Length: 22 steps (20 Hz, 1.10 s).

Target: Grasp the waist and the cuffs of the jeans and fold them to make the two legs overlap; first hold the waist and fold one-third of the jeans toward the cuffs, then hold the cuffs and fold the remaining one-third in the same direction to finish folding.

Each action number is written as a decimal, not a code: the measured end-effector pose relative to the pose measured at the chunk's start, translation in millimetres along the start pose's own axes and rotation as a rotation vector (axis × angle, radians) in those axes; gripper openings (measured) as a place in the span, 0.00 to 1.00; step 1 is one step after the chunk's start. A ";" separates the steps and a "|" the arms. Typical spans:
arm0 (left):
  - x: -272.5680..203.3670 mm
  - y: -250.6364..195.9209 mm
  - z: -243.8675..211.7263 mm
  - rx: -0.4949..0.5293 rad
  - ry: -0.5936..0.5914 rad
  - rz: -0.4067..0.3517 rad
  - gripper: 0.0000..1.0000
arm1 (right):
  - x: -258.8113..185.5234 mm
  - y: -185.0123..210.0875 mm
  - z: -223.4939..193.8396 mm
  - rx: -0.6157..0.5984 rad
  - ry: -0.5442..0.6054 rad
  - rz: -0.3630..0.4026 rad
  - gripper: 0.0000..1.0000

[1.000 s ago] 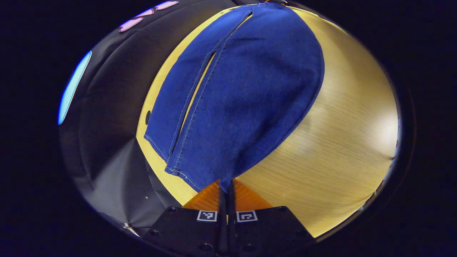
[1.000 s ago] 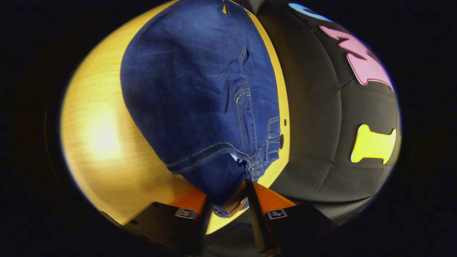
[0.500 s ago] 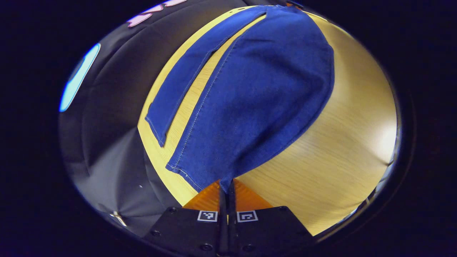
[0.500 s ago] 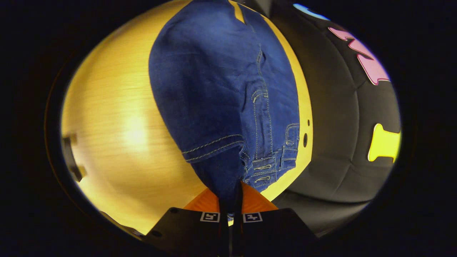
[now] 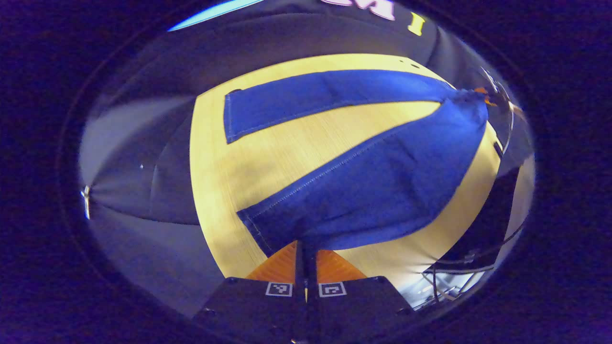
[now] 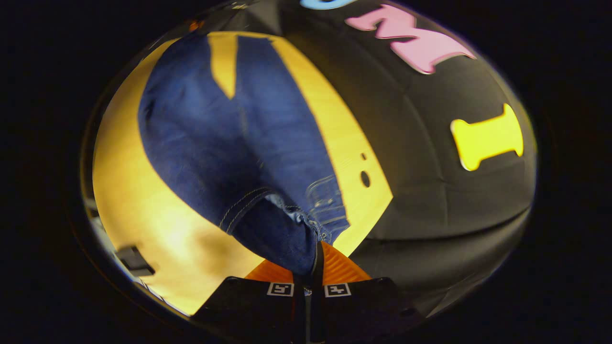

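Blue jeans [image 5: 373, 186] are spread over a light wooden table [image 5: 267, 157]. In the left gripper view my left gripper [image 5: 305, 248] is shut on the cuff of the near leg, which is raised off the wood. The other leg [image 5: 325, 98] lies flat along the table's far side, apart from the held one. At the far end of the jeans the other gripper [image 5: 484, 95] shows small. In the right gripper view my right gripper [image 6: 313, 255] is shut on the waist of the jeans [image 6: 224, 143], by the belt loops, and the two legs run away from it in a V.
The table's edges border the black booth wall [image 6: 430, 191] on the far side. Two small holes [image 6: 365, 178] sit in the tabletop near the waist. Cables and dark gear [image 5: 473, 258] lie past the table's near right edge.
The right gripper closed on the waist. Both grippers lifted and swung the held leg away from the other, so the legs now spread in a wide V; both cameras tilted.
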State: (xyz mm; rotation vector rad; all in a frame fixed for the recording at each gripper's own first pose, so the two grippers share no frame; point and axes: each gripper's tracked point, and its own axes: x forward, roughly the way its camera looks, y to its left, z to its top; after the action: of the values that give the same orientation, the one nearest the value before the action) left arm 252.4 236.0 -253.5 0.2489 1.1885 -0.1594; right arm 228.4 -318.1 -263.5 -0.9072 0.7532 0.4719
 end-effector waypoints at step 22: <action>-143.8 93.2 305.7 -0.394 -0.208 0.171 0.35 | -68.5 -196.3 112.6 0.985 0.198 -0.115 0.34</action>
State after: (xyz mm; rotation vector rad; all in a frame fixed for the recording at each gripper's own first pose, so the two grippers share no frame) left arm 497.0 240.6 -2.6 -0.0139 0.9629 0.1951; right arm 354.4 -334.4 -64.2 -0.0648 0.9680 -0.1200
